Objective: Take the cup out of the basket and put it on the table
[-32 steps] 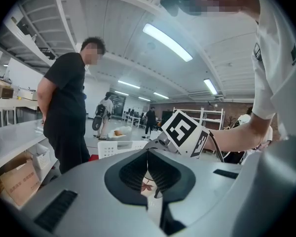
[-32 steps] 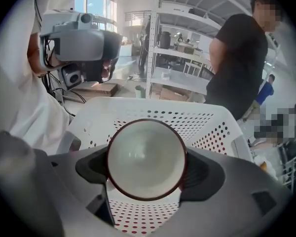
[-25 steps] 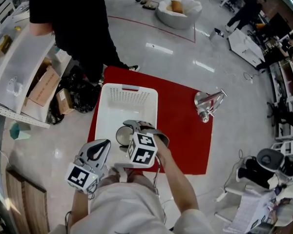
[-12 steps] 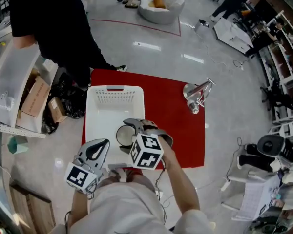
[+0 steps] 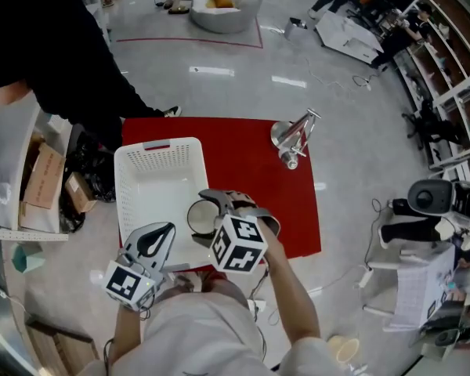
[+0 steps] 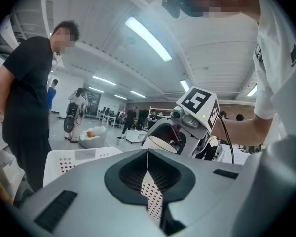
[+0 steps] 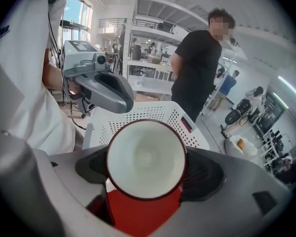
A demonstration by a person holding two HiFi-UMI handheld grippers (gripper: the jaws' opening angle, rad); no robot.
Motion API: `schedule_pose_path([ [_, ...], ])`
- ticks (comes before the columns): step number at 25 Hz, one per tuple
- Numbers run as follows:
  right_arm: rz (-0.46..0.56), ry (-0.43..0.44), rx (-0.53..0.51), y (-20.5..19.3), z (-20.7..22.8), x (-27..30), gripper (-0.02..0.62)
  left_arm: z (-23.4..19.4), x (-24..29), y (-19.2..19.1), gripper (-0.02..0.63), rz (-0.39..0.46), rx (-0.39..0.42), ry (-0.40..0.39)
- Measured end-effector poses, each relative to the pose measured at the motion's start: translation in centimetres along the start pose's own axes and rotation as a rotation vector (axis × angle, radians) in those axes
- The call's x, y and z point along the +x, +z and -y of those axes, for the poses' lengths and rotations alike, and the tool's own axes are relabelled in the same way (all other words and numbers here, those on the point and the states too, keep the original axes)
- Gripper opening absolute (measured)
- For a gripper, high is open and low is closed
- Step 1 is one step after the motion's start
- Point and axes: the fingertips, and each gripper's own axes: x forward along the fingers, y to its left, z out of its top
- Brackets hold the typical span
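A cup point(image 5: 198, 217) with a white inside and a dark rim is held by my right gripper point(image 5: 211, 211), which is shut on it. It hangs over the near right edge of the white perforated basket point(image 5: 158, 144), which stands on the red table point(image 5: 254, 175). In the right gripper view the cup point(image 7: 146, 157) fills the space between the jaws, with the basket point(image 7: 160, 113) behind it. My left gripper point(image 5: 158, 238) is shut and empty at the basket's near left corner. The left gripper view shows its tips point(image 6: 147, 154) together, with the cup point(image 6: 160, 144) beyond.
A silver metal stand point(image 5: 291, 135) lies on the table's far right part. A person in black point(image 5: 47, 45) stands at the table's far left, beside a shelf with cardboard boxes point(image 5: 39, 175). Red tabletop lies bare to the right of the basket.
The head view has swung, so the table and basket slid left and up. Relative to the basket, the right gripper with the cup has moved from its near middle to its right edge.
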Motion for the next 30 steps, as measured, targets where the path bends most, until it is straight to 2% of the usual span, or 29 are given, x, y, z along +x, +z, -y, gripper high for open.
schedule_pose_path([
  [17,-0.052,-0.125,0.159,-7.5,1.5,-4.8,0.414,4.6,6.0,0.4,0.011,-0.021,0.037,-0.174],
  [30,-0.118,-0.147,0.280,-14.1,1.9,-5.0,0.414,7.0,10.5,0.0,0.011,-0.064,0.052,-0.271],
])
